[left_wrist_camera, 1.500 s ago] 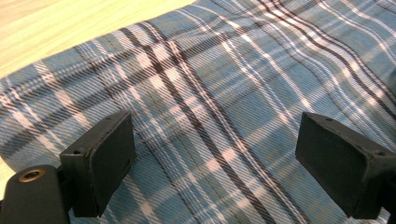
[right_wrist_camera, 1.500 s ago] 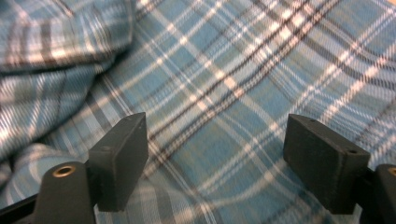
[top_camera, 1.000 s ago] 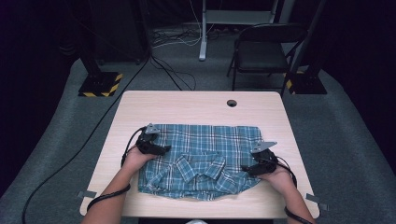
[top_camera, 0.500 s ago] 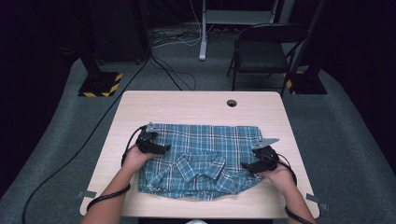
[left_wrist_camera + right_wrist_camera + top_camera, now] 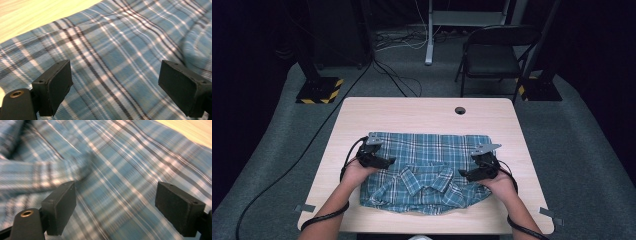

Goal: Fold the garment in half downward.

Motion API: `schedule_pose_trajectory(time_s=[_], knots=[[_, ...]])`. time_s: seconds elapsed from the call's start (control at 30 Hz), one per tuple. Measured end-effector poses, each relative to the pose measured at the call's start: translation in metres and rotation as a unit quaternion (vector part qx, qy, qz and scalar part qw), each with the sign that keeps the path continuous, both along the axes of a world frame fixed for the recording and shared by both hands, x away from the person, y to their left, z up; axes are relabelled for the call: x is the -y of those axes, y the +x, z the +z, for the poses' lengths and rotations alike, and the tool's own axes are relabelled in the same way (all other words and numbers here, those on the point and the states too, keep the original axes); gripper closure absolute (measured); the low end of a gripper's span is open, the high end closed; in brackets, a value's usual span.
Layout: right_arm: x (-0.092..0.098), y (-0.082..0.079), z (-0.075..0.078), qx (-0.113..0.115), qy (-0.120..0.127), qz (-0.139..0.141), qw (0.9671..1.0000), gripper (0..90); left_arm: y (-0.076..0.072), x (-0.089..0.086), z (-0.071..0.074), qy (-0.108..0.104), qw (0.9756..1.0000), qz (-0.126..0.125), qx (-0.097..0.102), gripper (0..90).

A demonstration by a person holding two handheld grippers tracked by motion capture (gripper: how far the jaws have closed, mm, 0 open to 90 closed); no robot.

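Shirt: blue plaid, folded flat with its collar up, on the near half of the bench
Left hand-held gripper: released, jaws wide over the shirt's left side — likely poised to pinch that edge
Right hand-held gripper: released too, jaws wide over the right side near the collar
Why mirrored: one at each side suits a two-handed fold or lift — my guess

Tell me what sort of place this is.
Probably a recording studio or lab, not a home: dark surroundings, a lone wooden table on grey carpet, a stand base with hazard stripes, loose floor cables, and a black folding chair.
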State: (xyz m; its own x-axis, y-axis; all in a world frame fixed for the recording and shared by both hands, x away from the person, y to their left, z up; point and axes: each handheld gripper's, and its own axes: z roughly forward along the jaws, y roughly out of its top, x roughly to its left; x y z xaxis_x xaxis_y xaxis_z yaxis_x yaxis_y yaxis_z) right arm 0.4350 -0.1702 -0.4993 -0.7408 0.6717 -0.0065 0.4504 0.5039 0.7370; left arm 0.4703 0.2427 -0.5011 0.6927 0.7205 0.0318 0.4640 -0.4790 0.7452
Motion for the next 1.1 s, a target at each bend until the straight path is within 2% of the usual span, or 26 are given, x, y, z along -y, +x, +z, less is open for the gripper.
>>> schedule_pose_trajectory(time_s=[0.1, 0.17, 0.23, 0.37, 0.53, 0.63, 0.77, 0.87, 0.9, 1.0, 1.07, 1.1], knots=[[-0.014, 0.001, 0.003, 0.001, 0.011, 0.024, 0.9996, 16.4, -0.007, 0.003, 0.001, -0.004, 1.0, -0.009, -0.002, 11.1], [-0.024, 0.002, 0.003, 0.002, 0.009, 0.04, 0.9992, 16.4, -0.012, 0.006, 0.0, -0.008, 0.9998, -0.016, -0.006, 11.1], [-0.032, 0.003, 0.001, 0.002, 0.0, 0.051, 0.9987, 16.4, -0.016, 0.011, -0.003, 0.001, 0.9997, -0.024, -0.008, 11.2], [-0.045, 0.007, -0.008, -0.013, -0.015, 0.066, 0.9976, 16.1, -0.025, 0.02, -0.005, 0.015, 0.9991, -0.04, -0.008, 11.3], [-0.054, 0.01, -0.017, -0.017, -0.044, 0.077, 0.9959, 15.9, -0.033, 0.028, -0.004, 0.013, 0.9985, -0.053, -0.003, 11.3], [-0.055, 0.014, -0.025, -0.032, -0.061, 0.076, 0.9947, 14.8, -0.037, 0.034, -0.005, 0.01, 0.998, -0.063, -0.002, 11.3], [-0.053, 0.016, -0.025, -0.045, -0.052, 0.069, 0.9952, 14.4, -0.039, 0.044, -0.009, 0.009, 0.9969, -0.078, -0.007, 11.2], [-0.053, 0.013, -0.019, -0.04, -0.048, 0.075, 0.9952, 15.5, -0.039, 0.05, -0.014, 0.016, 0.9961, -0.086, -0.013, 11.0], [-0.053, 0.012, -0.016, -0.036, -0.04, 0.076, 0.9957, 15.8, -0.039, 0.052, -0.015, 0.021, 0.9956, -0.09, -0.014, 10.9], [-0.05, 0.01, -0.004, -0.027, 0.004, 0.079, 0.9965, 15.9, -0.038, 0.054, -0.021, 0.032, 0.995, -0.092, -0.02, 10.5], [-0.051, 0.008, 0.0, -0.027, 0.027, 0.086, 0.9955, 15.9, -0.036, 0.054, -0.025, 0.036, 0.9949, -0.09, -0.028, 10.0], [-0.052, 0.007, 0.001, -0.027, 0.03, 0.092, 0.995, 15.9, -0.036, 0.054, -0.026, 0.035, 0.9949, -0.089, -0.029, 9.8]])
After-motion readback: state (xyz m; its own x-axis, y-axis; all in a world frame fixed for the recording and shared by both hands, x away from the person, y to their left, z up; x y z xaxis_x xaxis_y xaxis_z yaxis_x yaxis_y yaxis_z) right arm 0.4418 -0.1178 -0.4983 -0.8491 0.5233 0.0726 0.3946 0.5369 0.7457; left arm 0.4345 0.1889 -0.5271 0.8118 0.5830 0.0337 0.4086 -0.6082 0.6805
